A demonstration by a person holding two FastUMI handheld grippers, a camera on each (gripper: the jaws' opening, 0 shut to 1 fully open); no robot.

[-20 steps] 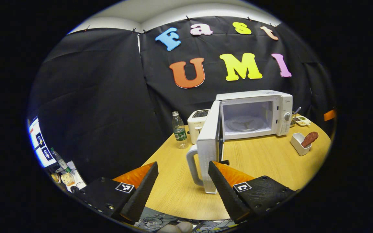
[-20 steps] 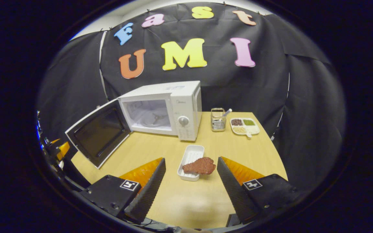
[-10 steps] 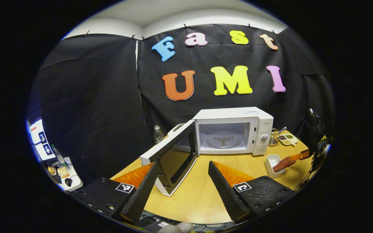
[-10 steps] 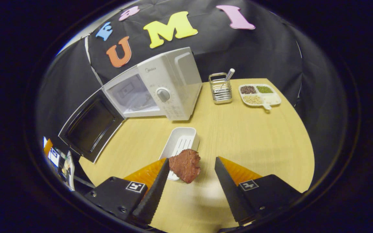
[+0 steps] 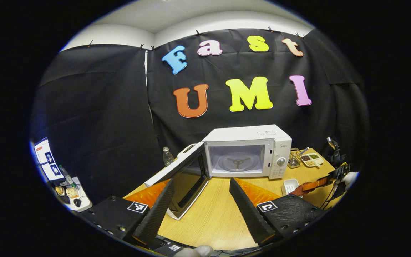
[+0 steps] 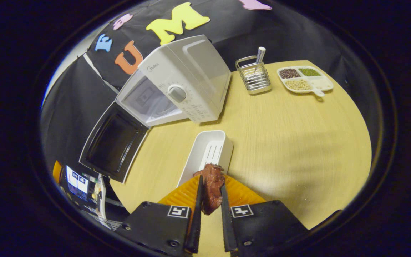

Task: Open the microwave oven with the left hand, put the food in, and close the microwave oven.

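While the left gripper (image 5: 198, 205) gapes wide, the right gripper (image 6: 209, 214) at lower centre pinches the soft-looking reddish-brown meat slab (image 6: 211, 185) mid-body; it likely sags, light.

Left cam sits low off the tabletop (image 5: 209, 221) edge, looking level past its tool (image 5: 198, 203) into the open microwave (image 5: 244, 153). Right cam hangs closer, tilted down over its tool (image 6: 209, 200). Both catch the microwave (image 6: 180, 82) and tabletop (image 6: 280, 135).

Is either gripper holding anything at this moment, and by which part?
The right gripper has its jaws closed on the piece of meat, gripping its near lower part while the far end sits over the white tray. The left gripper is open, holding nothing.
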